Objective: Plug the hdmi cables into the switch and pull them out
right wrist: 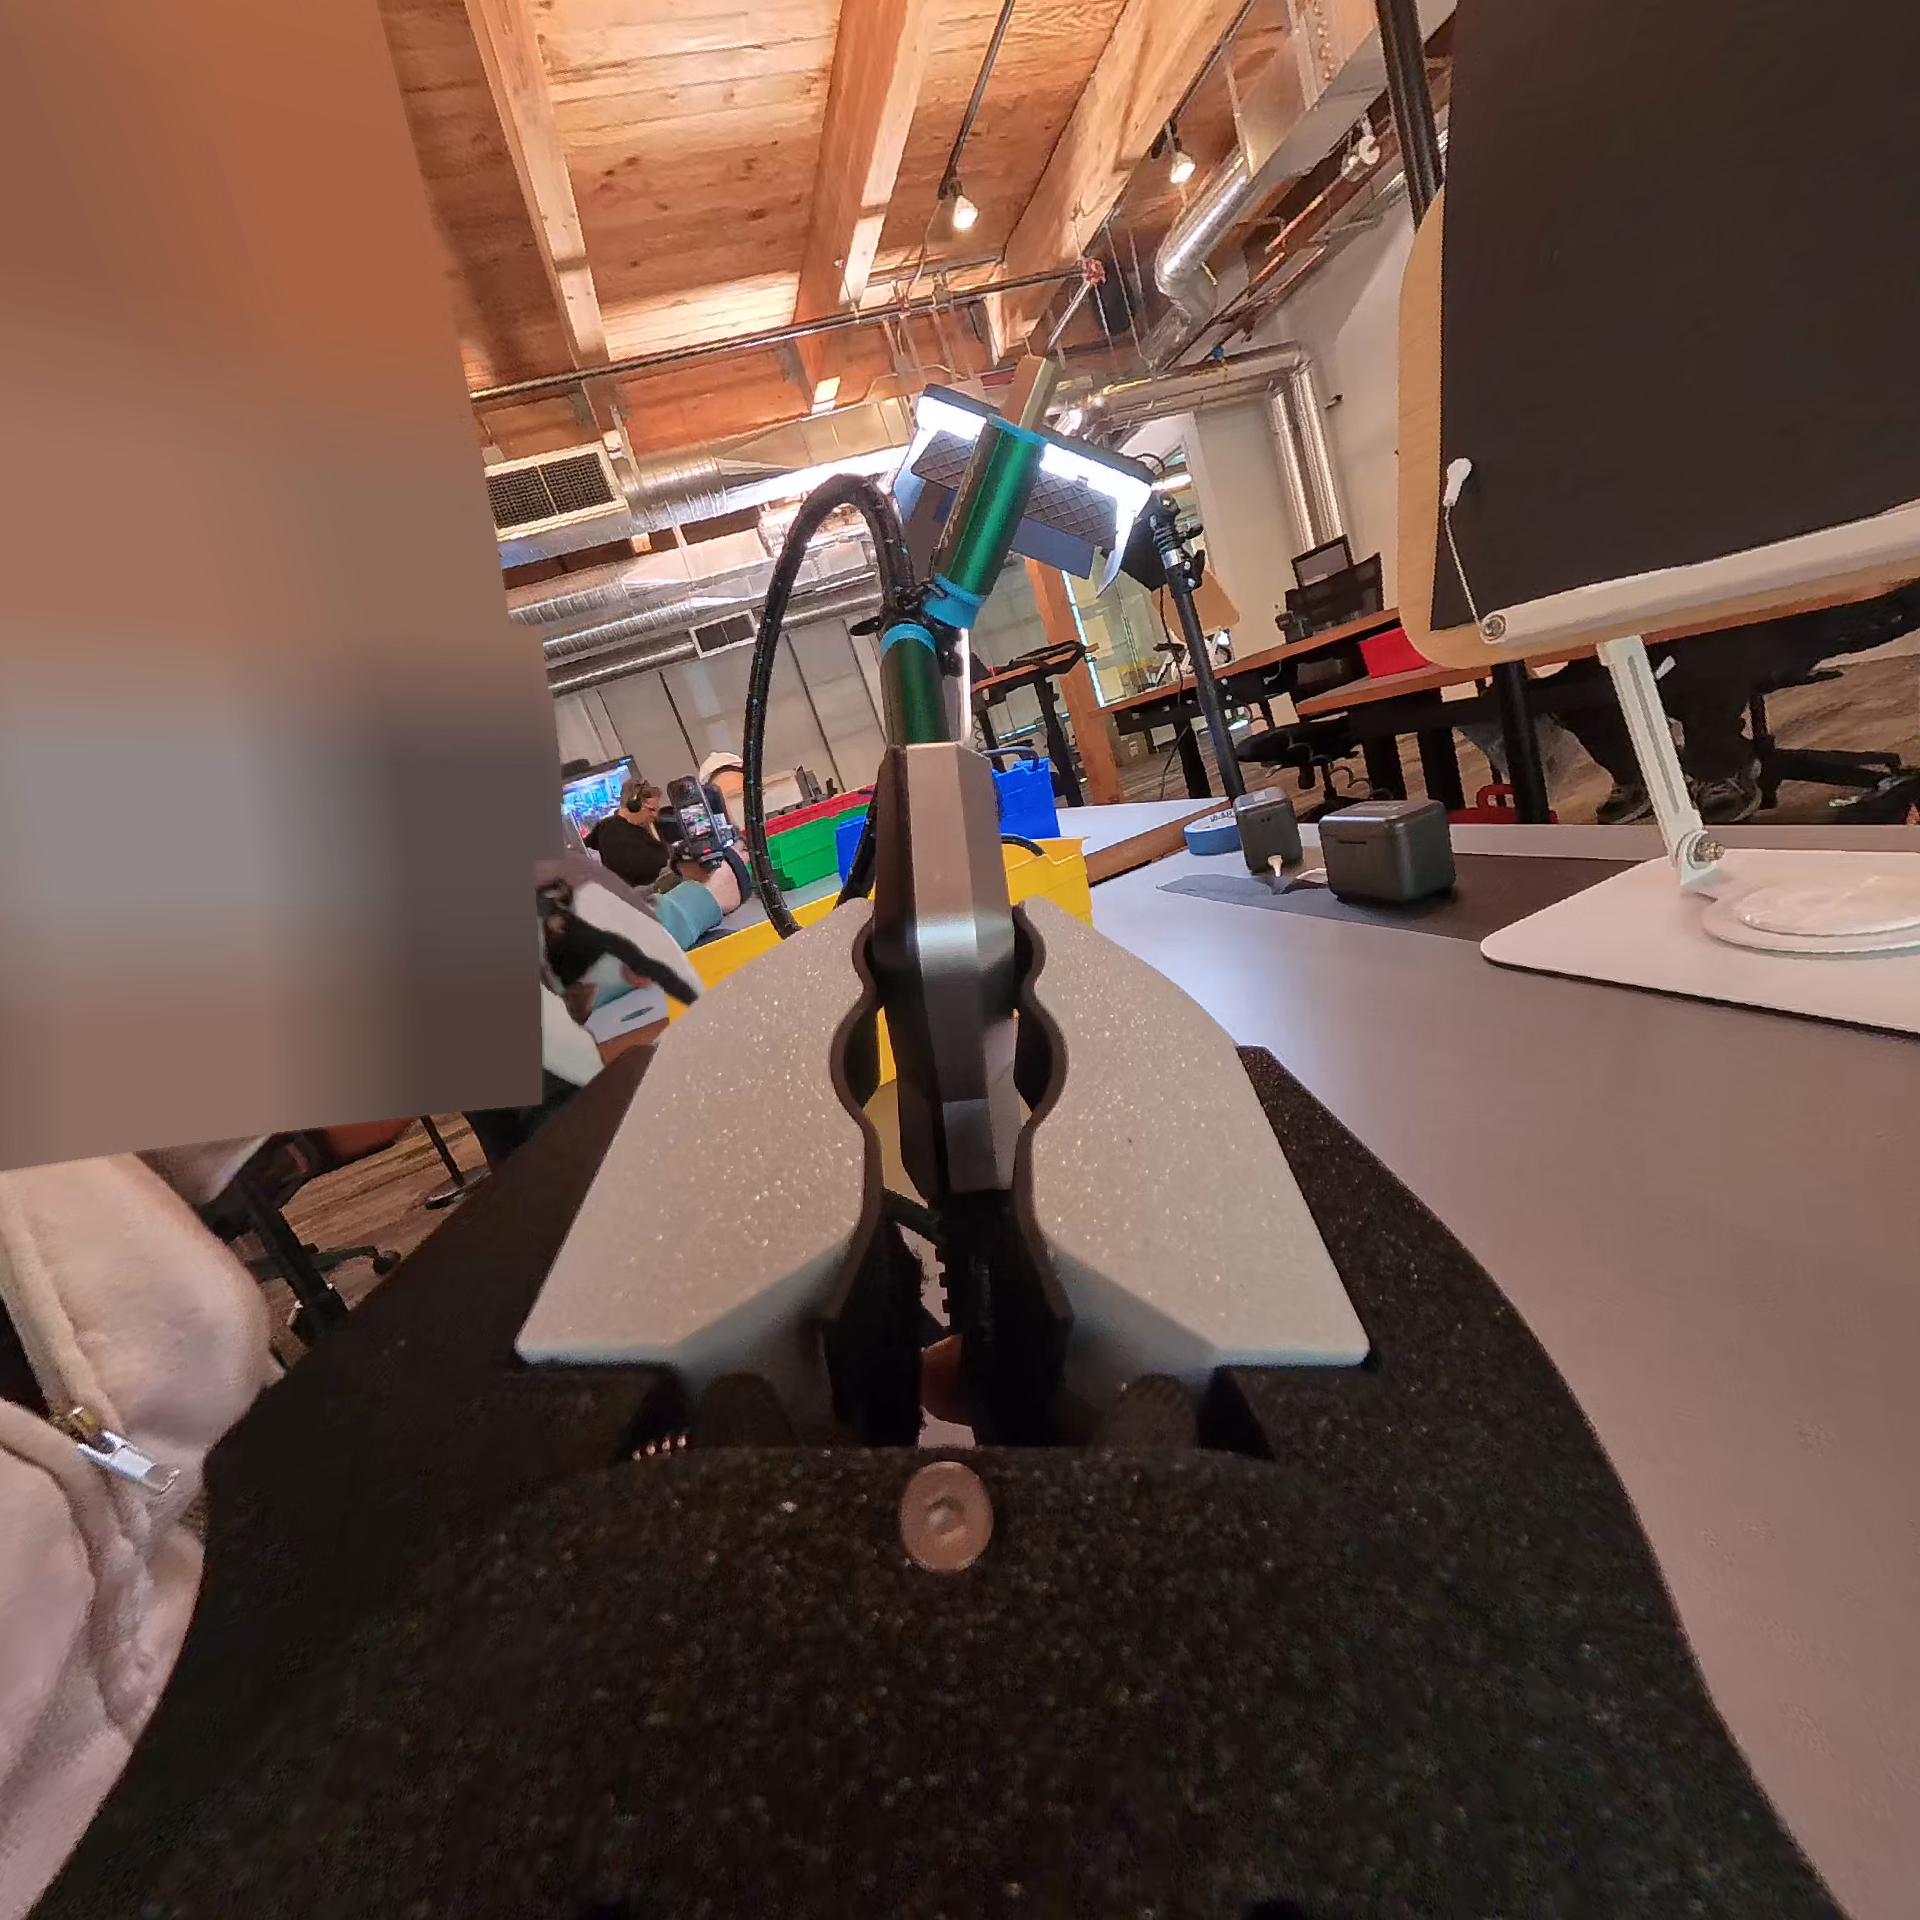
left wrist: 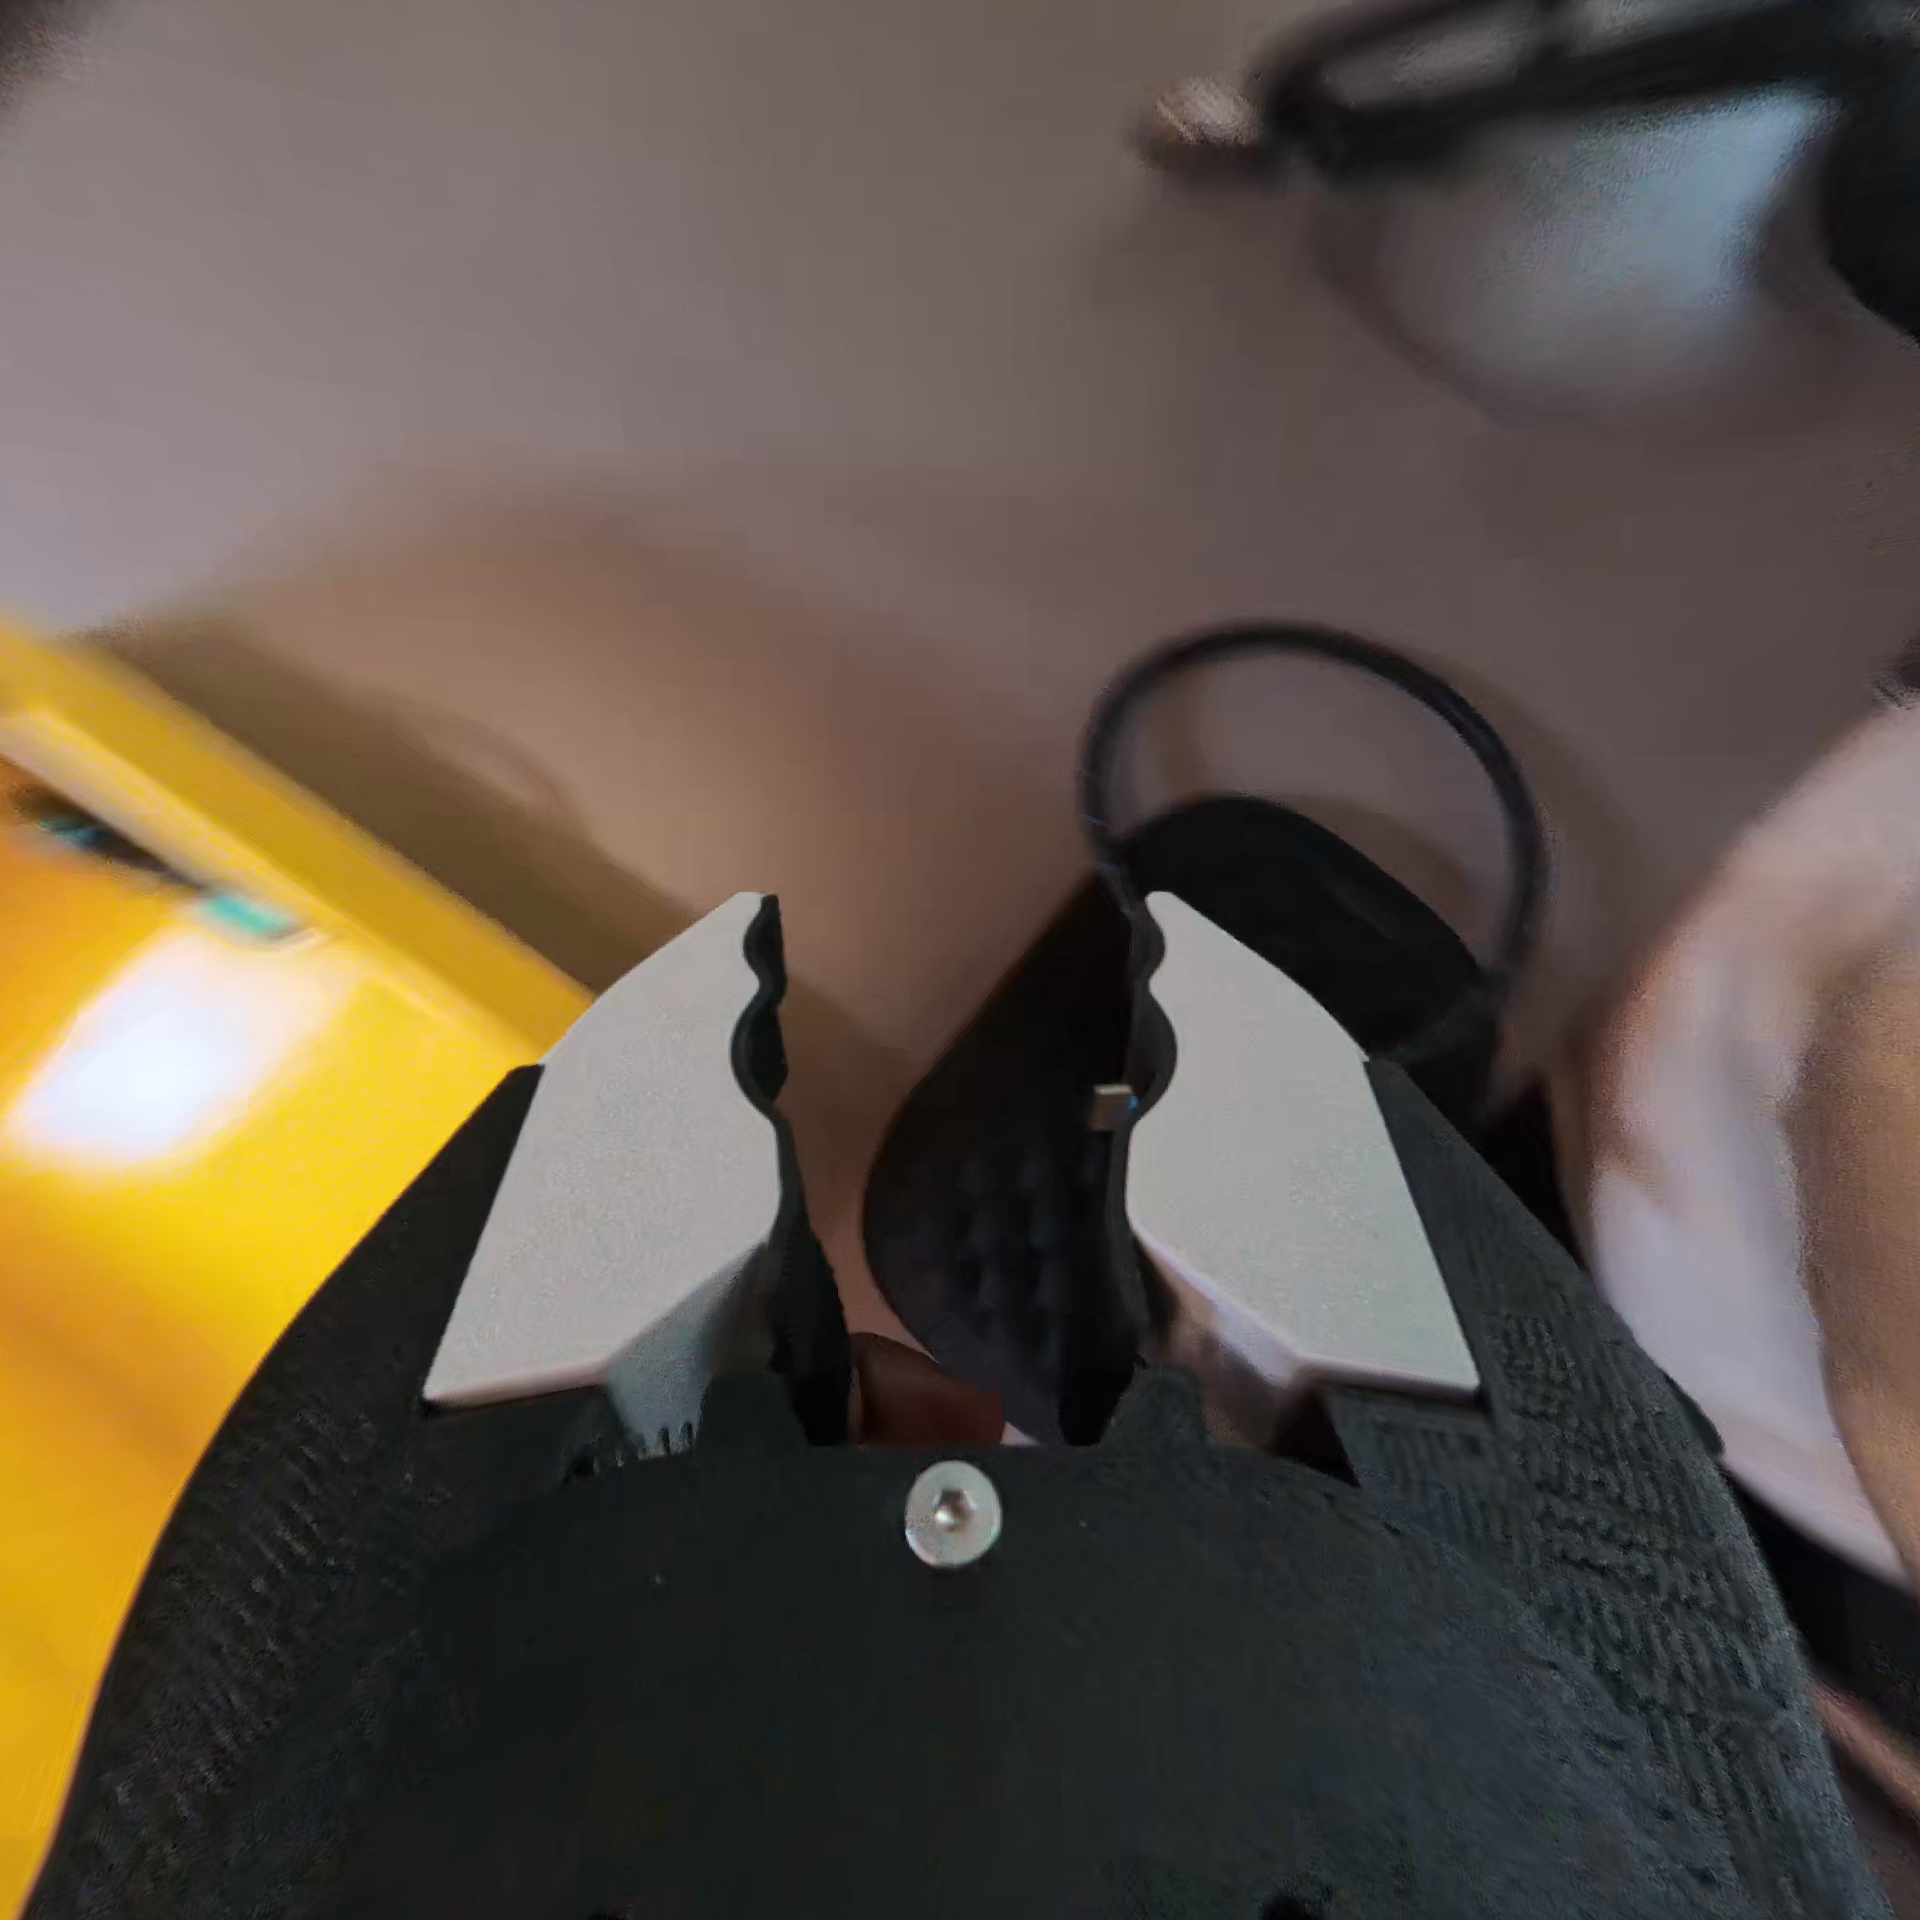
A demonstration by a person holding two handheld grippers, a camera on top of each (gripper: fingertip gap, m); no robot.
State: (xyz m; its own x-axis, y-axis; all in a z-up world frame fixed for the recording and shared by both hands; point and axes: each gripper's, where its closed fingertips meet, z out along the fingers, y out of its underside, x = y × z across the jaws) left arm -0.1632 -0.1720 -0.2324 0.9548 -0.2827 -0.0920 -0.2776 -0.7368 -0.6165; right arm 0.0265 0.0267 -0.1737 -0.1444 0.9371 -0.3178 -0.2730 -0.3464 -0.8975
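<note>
A yellow bin [left wrist: 208, 1039] sits blurred at the left on the bench [left wrist: 727, 416]. Far across the bench [right wrist: 1558, 1195] stand two dark grey cubes [right wrist: 1387, 849], a blue tape roll [right wrist: 1208, 834] and a white stand base [right wrist: 1704, 951]. Green and blue bins [right wrist: 821, 847] sit behind, under a lit lamp panel [right wrist: 1023, 483].

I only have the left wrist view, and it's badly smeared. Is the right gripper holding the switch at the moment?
Observer: Yes. The right gripper is shut on the grey switch, which is held on edge.
Operator: Any cable on it?
Observer: A black braided cable arcs up behind the switch. Its plug end is hidden.
Operator: What's on that side of the desk?
Observer: A white stand base sits off to the right, clear of the gripper.
</note>
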